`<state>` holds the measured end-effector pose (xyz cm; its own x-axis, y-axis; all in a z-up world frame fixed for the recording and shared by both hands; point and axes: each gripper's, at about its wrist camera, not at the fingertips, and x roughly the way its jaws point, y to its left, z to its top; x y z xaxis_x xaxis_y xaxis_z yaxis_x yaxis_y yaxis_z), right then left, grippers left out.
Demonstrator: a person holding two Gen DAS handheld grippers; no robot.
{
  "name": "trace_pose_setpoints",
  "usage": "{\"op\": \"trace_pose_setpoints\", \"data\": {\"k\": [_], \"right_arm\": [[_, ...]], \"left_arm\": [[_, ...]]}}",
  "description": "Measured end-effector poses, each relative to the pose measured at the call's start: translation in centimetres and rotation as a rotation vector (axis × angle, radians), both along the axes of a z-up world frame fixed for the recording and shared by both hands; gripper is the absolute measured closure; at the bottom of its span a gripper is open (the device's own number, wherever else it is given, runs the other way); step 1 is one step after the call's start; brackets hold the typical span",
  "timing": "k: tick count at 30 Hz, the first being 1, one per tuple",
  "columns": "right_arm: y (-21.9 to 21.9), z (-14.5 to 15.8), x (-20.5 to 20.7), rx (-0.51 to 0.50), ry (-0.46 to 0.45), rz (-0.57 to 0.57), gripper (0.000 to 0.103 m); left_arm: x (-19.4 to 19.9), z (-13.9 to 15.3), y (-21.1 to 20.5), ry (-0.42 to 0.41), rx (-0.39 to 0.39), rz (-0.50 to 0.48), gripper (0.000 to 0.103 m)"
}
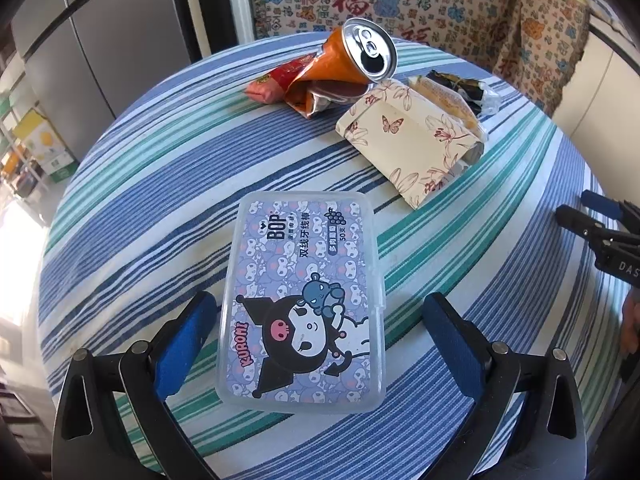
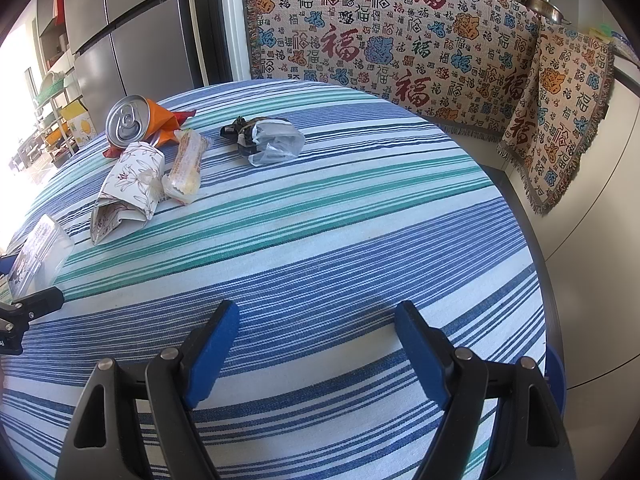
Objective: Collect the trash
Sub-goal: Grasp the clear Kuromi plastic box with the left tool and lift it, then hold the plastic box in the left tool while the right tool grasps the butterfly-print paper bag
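Left tongs (image 1: 318,320) spread around the floss box (image 1: 302,304), right tongs (image 2: 316,328) apart; next, probably close, then the crushed can (image 1: 352,60) at twelve o'clock.

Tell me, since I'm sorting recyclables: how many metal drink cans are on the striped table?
1. A crushed orange aluminium drink can lies tilted at the far side of the blue-and-green striped tablecloth, resting on a red snack wrapper, beside the floral paper packet. Others could be hidden behind.
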<state>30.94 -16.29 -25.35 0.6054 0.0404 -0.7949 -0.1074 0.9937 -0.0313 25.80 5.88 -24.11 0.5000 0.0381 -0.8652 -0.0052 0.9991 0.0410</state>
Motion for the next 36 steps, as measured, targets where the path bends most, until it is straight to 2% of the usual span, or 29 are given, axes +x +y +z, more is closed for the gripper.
{"op": "trace_pose_setpoints", "data": {"k": [3, 5, 8, 11, 12, 14, 15, 17, 20, 24, 25, 27, 30, 33, 36], "right_arm": [[0.0, 0.0, 0.0, 0.000, 0.000, 0.000, 0.021], [0.0, 0.0, 0.0, 0.001, 0.001, 0.000, 0.021], [-0.1, 0.1, 0.1, 0.006, 0.008, -0.006, 0.021], [0.2, 0.9, 0.1, 0.063, 0.021, -0.016, 0.022], [1.4, 2.6, 0.1, 0.171, 0.005, 0.030, 0.022], [2.6, 3.5, 0.3, 0.201, 0.001, 0.073, 0.022], [5.8, 4.8, 1.0, 0.215, 0.004, 0.174, 0.022], [9.2, 5.5, 2.3, 0.188, 0.013, 0.269, 0.022], [13.7, 5.3, 5.3, 0.094, 0.022, 0.362, 0.022], [16.4, 2.3, 8.9, -0.010, 0.145, 0.379, 0.024], [16.4, 1.5, 9.1, -0.033, 0.179, 0.373, 0.025], [15.8, 1.3, 8.3, -0.054, 0.194, 0.378, 0.033], [14.9, 1.6, 6.6, -0.066, 0.219, 0.376, 0.036], [10.7, 3.7, 1.2, -0.063, 0.188, 0.322, 0.036], [6.7, 4.6, -1.7, -0.096, 0.154, 0.231, 0.034]], "left_arm": [[-0.1, 0.2, 0.1, -0.004, -0.004, -0.003, 0.007], [-0.3, 0.5, 0.1, -0.013, -0.006, -0.015, 0.023], [-0.7, 0.9, 0.5, -0.026, -0.002, -0.008, 0.040], [-0.8, 1.1, 1.5, -0.015, -0.015, 0.024, 0.041], [-0.8, 1.1, 1.9, -0.014, -0.015, 0.038, 0.041], [-0.7, 1.1, 2.5, -0.012, -0.026, 0.058, 0.041], [-0.6, 1.1, 2.7, -0.013, -0.032, 0.066, 0.041], [-0.7, 1.1, 3.0, -0.015, -0.034, 0.078, 0.041], [-0.8, 1.0, 3.0, -0.019, -0.014, 0.080, 0.041], [-1.0, 1.0, 3.1, -0.023, -0.017, 0.080, 0.041], [-1.0, 1.0, 3.2, -0.024, -0.018, 0.080, 0.041], [-1.0, 1.0, 3.1, -0.026, -0.019, 0.079, 0.041], [-1.0, 1.0, 2.9, -0.031, -0.031, 0.071, 0.041], [-1.6, 1.0, 1.7, -0.036, -0.068, 0.027, 0.041], [-2.0, 1.1, -0.6, -0.039, -0.099, -0.052, 0.041]]}}
